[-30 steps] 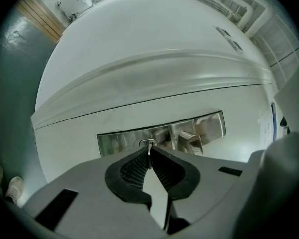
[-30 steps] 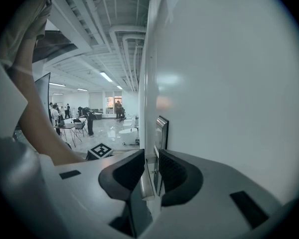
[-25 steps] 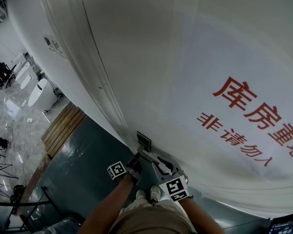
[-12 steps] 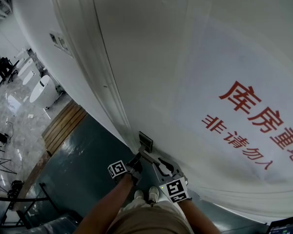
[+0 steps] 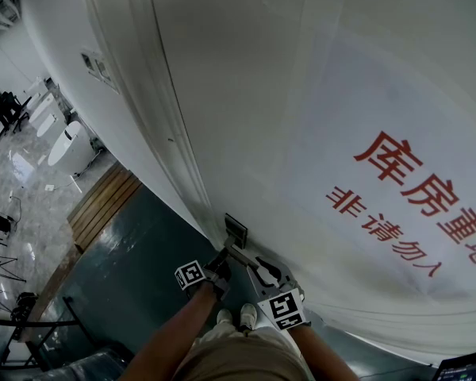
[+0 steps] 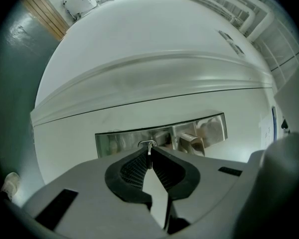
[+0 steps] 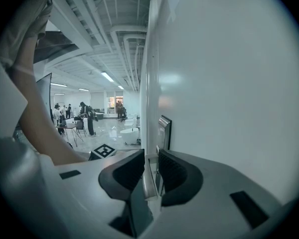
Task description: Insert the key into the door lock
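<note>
key [image 6: 149,157] in left hand-held gripper [image 6: 149,149] (at lock [image 6: 123,139])

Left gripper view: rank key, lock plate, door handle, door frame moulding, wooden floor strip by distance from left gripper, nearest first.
1. key: clamped in the left gripper jaws.
2. lock plate and door handle: just past the tips, handle to the right; too close to rank.
3. door frame moulding: above the plate.
4. wooden floor strip: far upper left.
</note>
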A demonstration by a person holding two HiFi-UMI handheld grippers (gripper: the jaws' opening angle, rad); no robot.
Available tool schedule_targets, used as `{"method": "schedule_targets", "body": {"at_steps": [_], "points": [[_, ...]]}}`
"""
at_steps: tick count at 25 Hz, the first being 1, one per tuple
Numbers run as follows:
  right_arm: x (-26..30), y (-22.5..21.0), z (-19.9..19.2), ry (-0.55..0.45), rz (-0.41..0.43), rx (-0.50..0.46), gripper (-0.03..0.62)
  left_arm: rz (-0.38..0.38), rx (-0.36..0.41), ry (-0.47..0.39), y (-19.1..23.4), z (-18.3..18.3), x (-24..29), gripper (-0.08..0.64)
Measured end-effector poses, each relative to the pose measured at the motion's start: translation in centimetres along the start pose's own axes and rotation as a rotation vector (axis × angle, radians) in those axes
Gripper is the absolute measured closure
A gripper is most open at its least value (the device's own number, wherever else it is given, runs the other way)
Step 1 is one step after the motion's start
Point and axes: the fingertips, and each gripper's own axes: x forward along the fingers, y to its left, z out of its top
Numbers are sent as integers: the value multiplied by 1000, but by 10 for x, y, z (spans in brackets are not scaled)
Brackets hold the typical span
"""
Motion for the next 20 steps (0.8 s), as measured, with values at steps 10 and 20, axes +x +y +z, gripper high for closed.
{"method": "schedule_targets", "body": {"at_steps": [10, 20], "points": [[-3, -2, -2, -4, -3, 7, 500, 4, 3, -3, 0, 0, 2, 528], [-2, -1, -1, -12, 4, 12, 500, 6, 17, 3, 0, 0, 2, 528]]}}
